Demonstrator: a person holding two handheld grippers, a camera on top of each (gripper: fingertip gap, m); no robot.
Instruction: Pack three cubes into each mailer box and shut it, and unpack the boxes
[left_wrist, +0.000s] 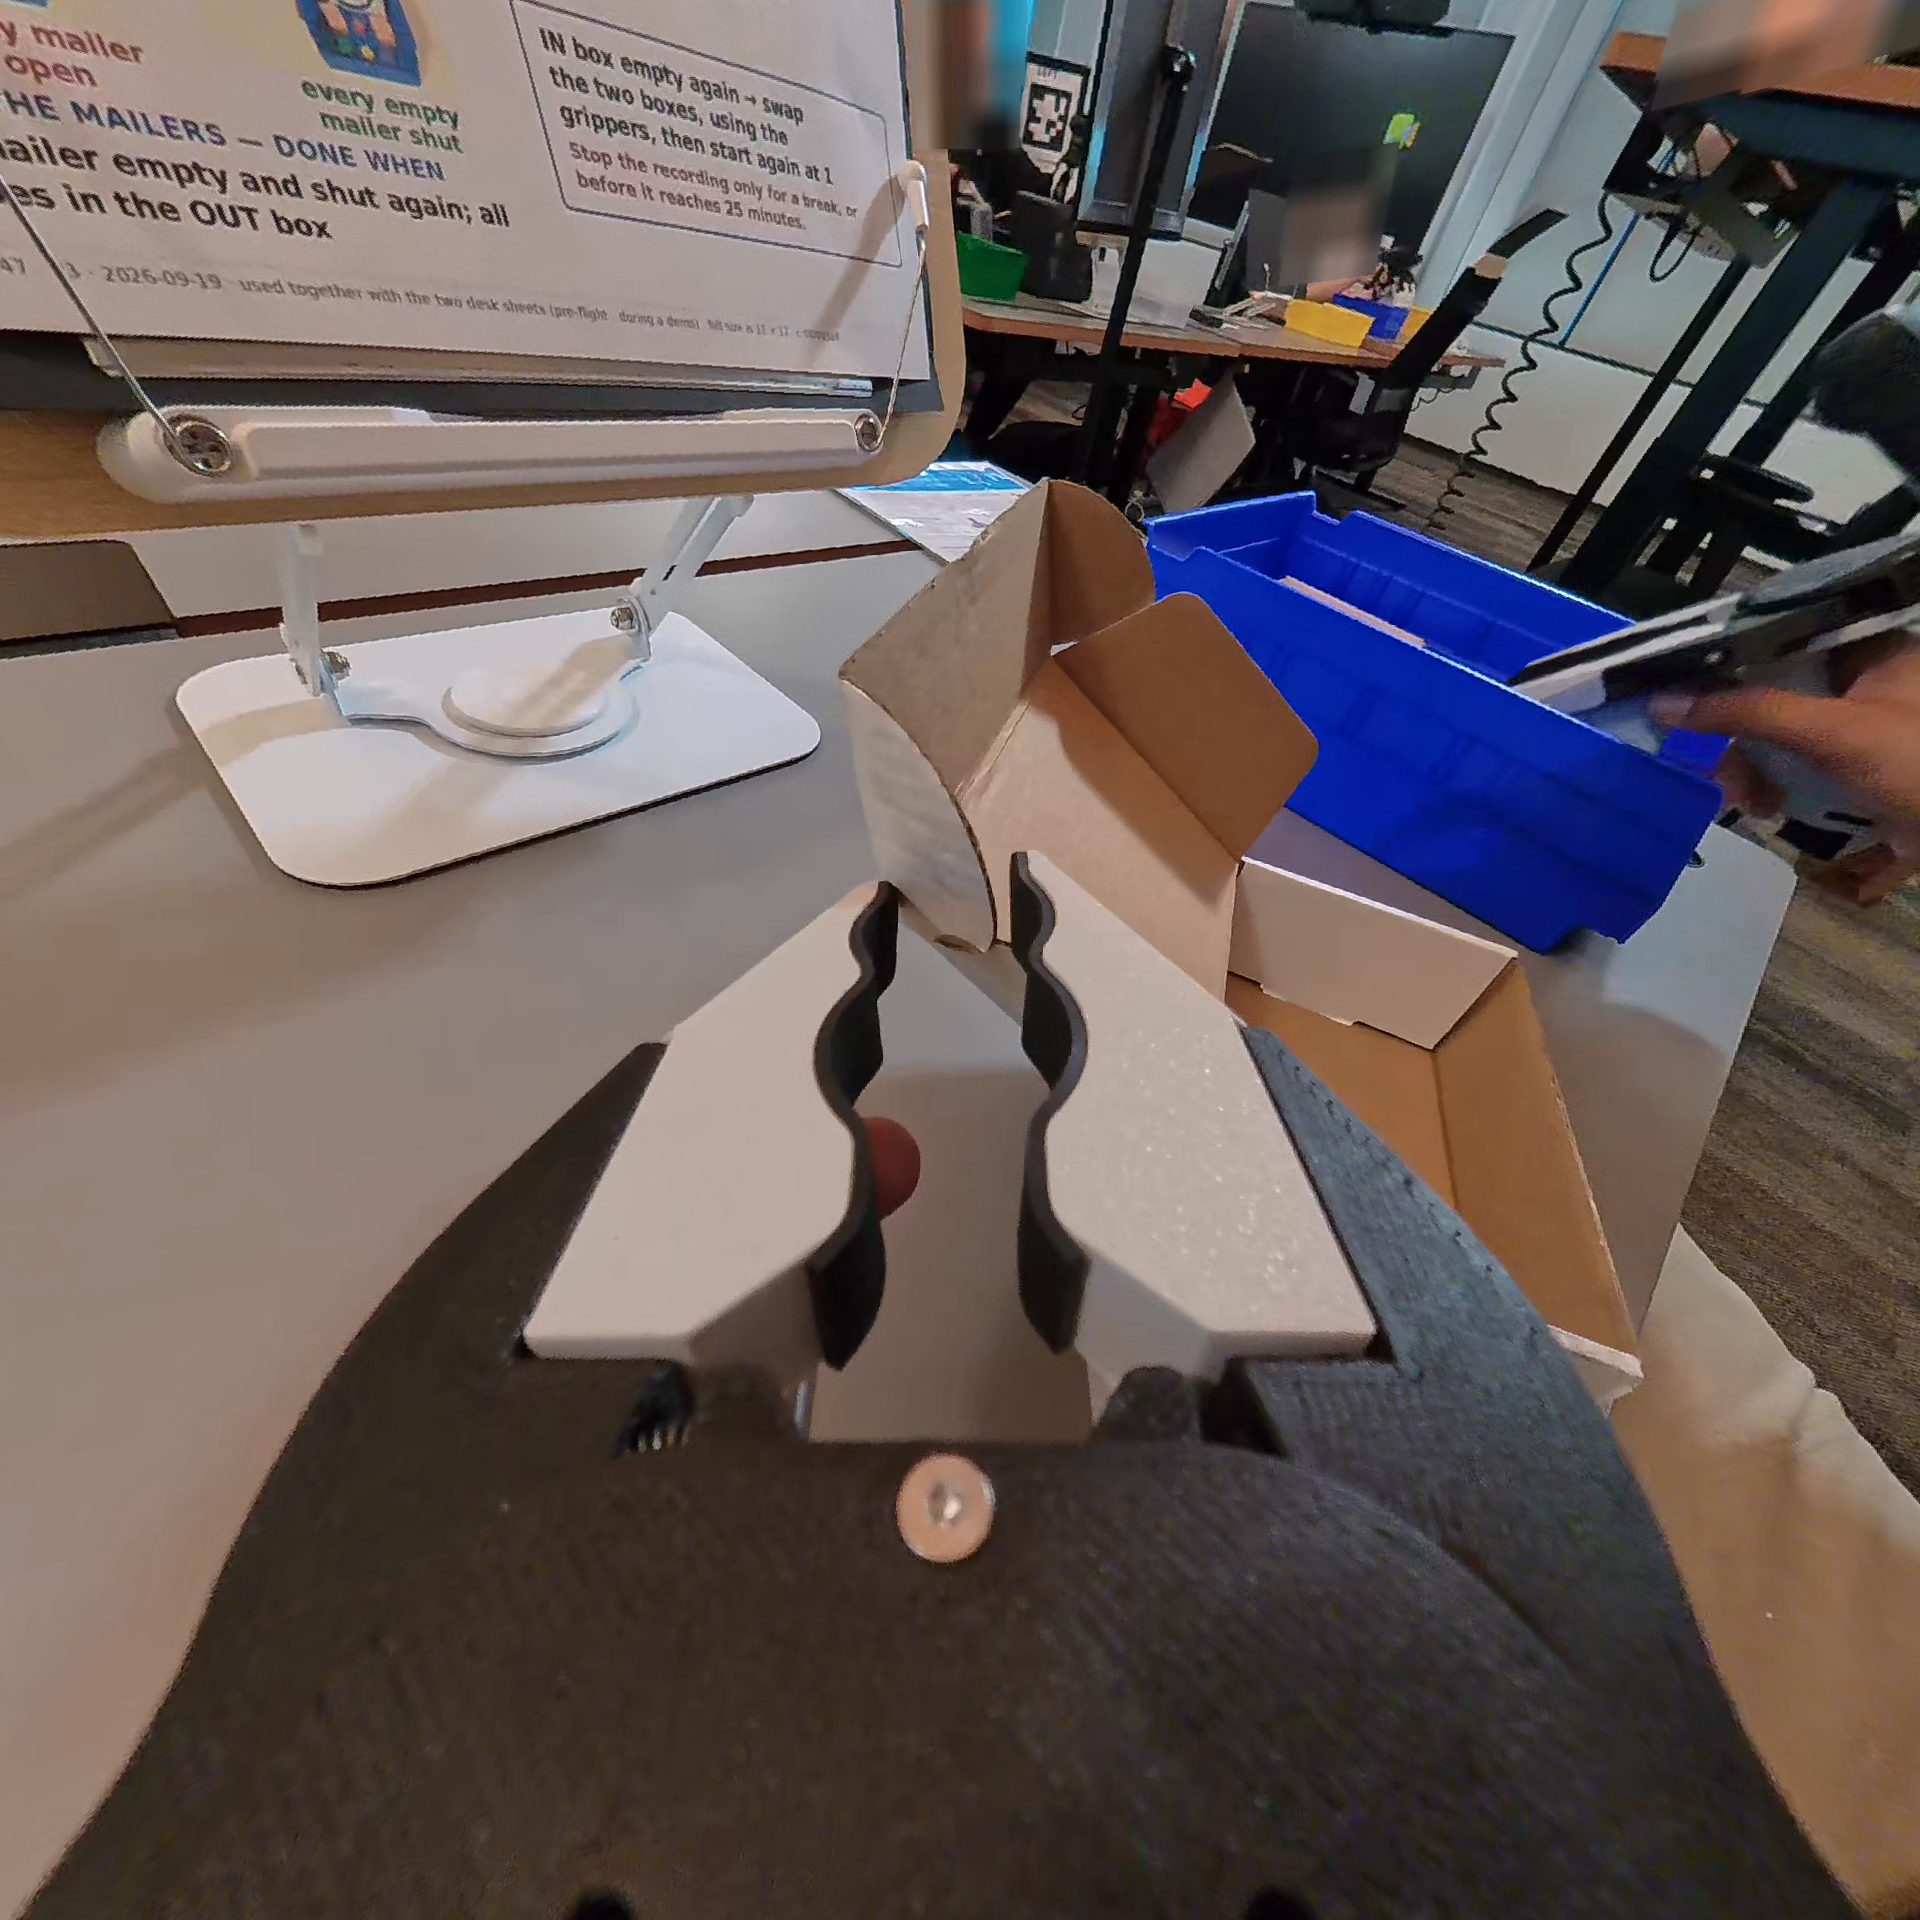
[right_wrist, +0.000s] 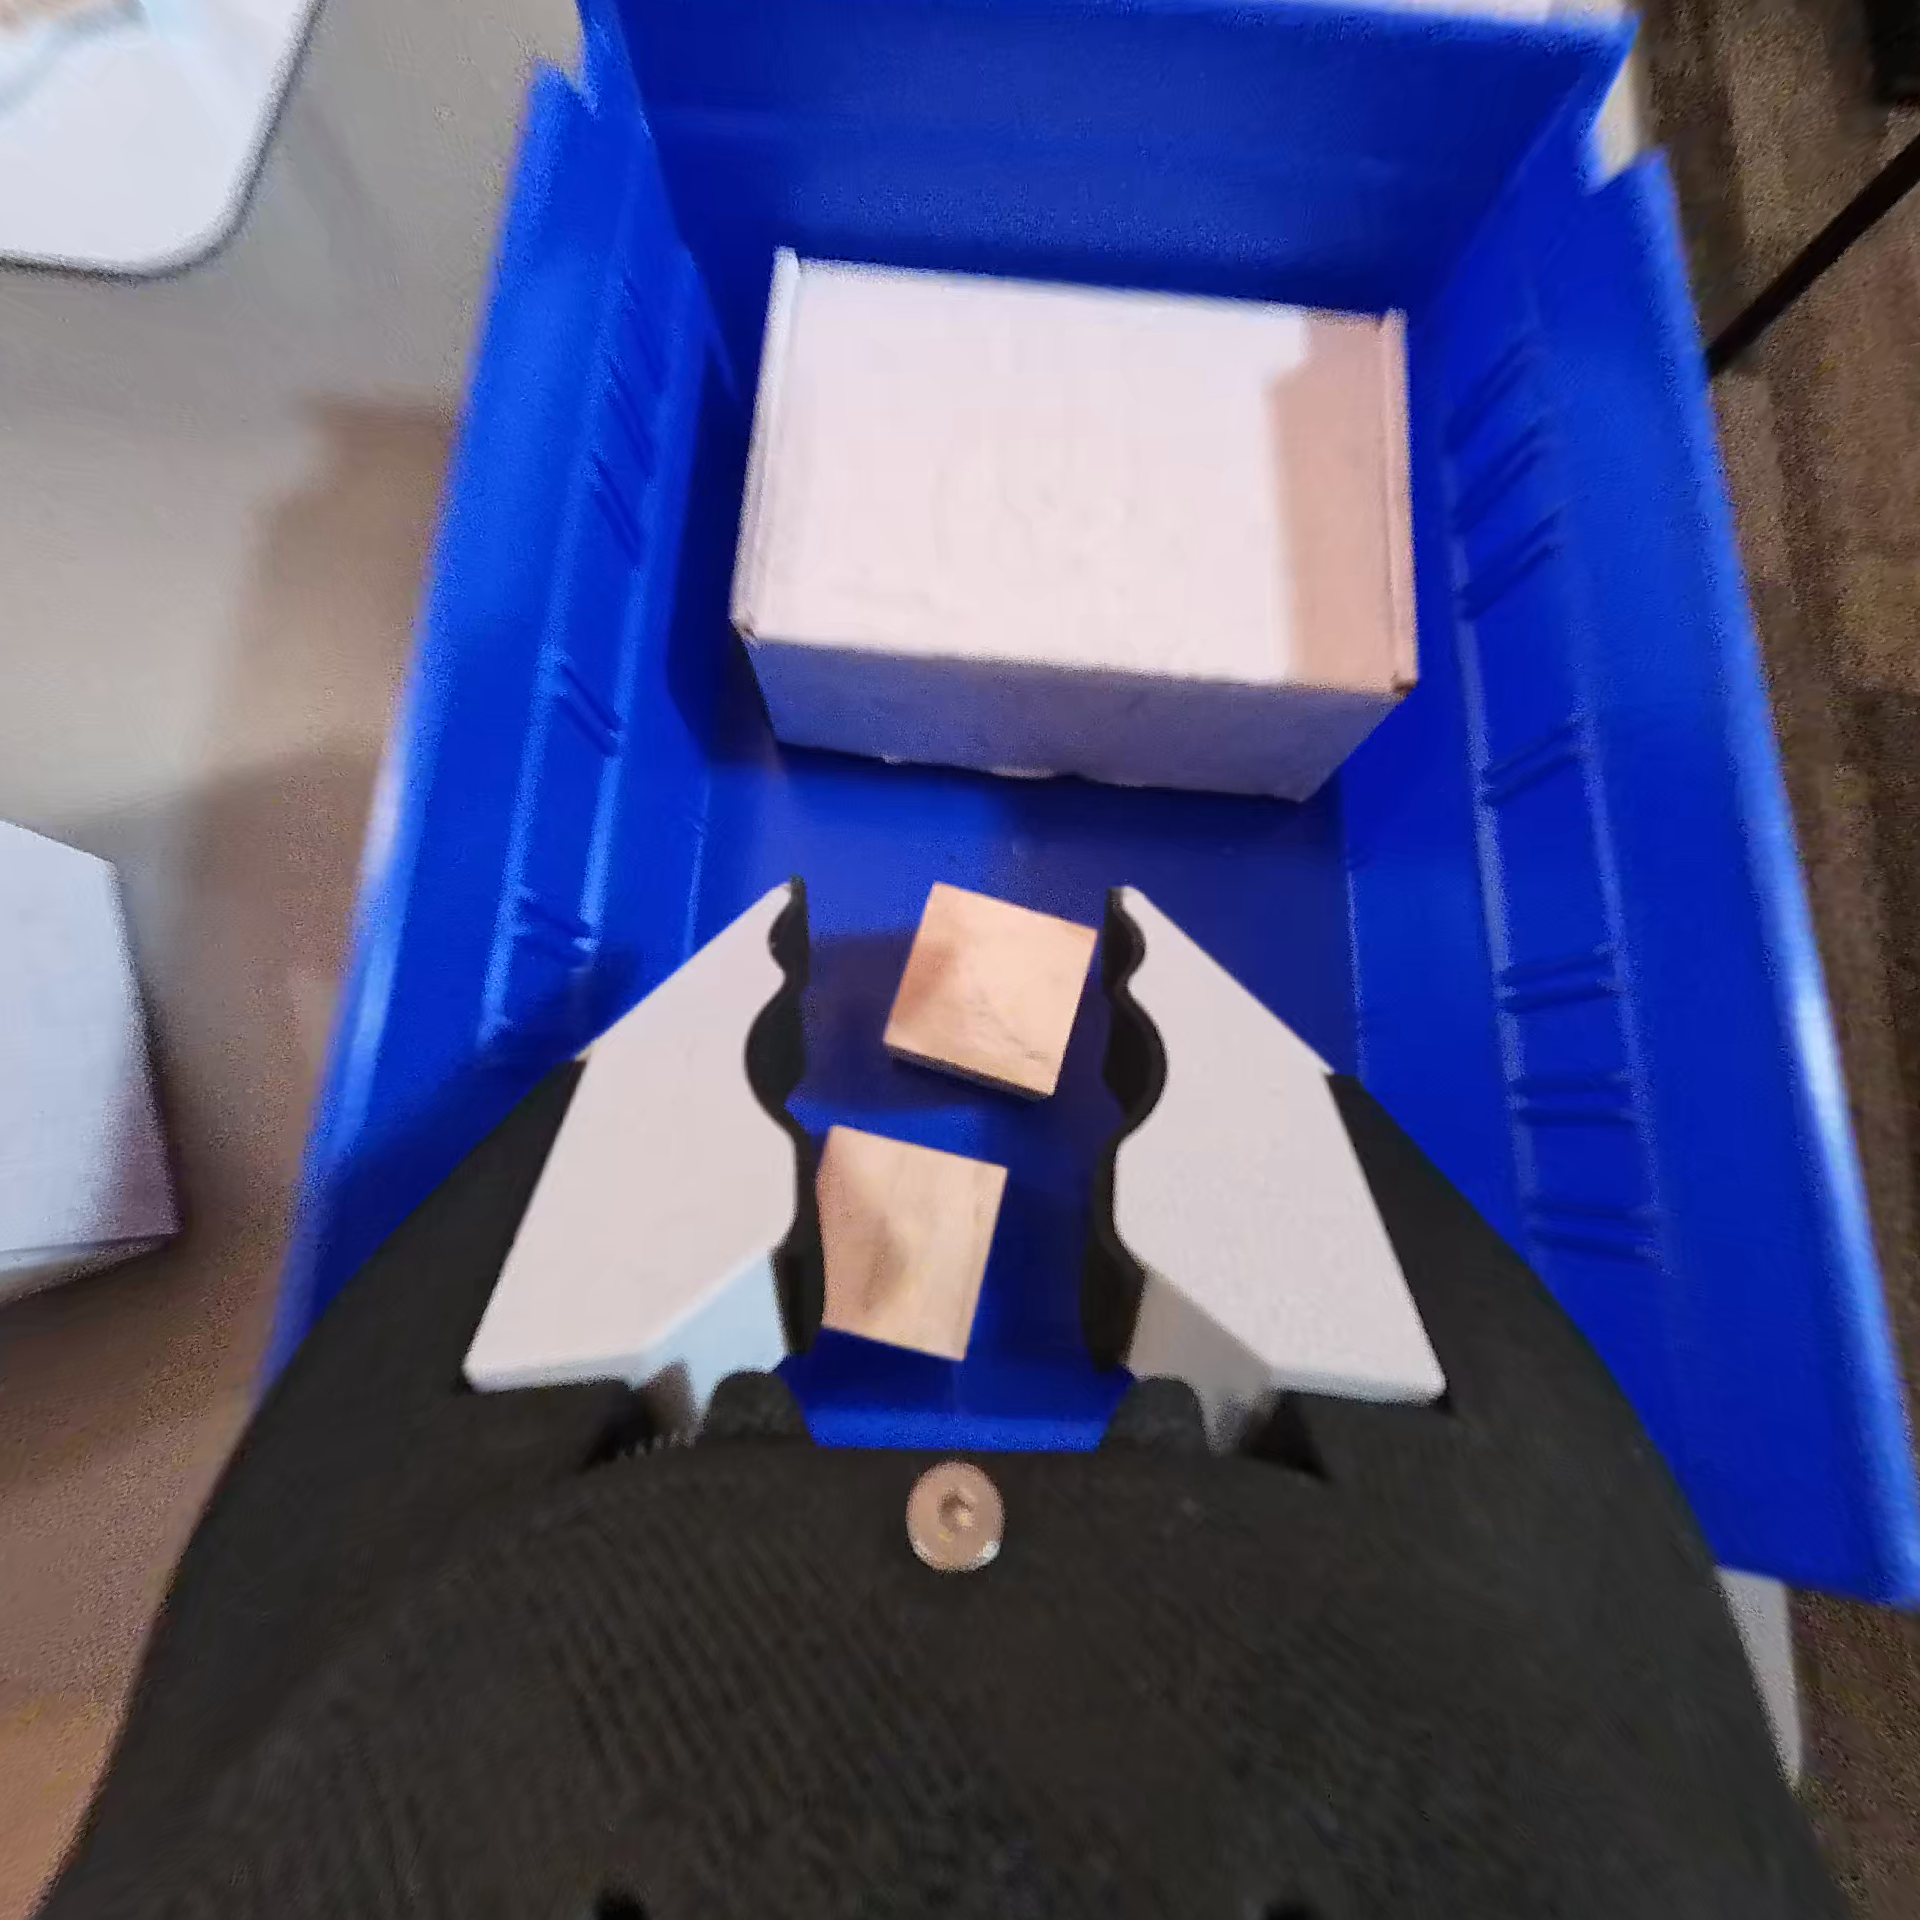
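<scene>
An open white mailer box (left_wrist: 1361, 961) sits on the grey table, its brown inside showing and its lid (left_wrist: 1101, 748) standing up. My left gripper (left_wrist: 951, 883) is open, its fingertips on either side of the lower corner of the lid's side flap. My right gripper (right_wrist: 956, 899) is open and empty above the blue bin (right_wrist: 1558, 831). Two wooden cubes (right_wrist: 987, 992) (right_wrist: 904, 1242) lie on the bin floor below its fingers. A shut white mailer box (right_wrist: 1070, 520) lies farther back in the bin. The right gripper also shows in the left wrist view (left_wrist: 1704, 649), held by a hand over the bin (left_wrist: 1455, 748).
A white document stand (left_wrist: 499, 727) holding a printed sheet stands at the back left of the table. The table's right edge runs just beyond the bin, with carpet floor below. Part of a white box (right_wrist: 62, 1060) shows left of the bin. Desks and chairs stand far behind.
</scene>
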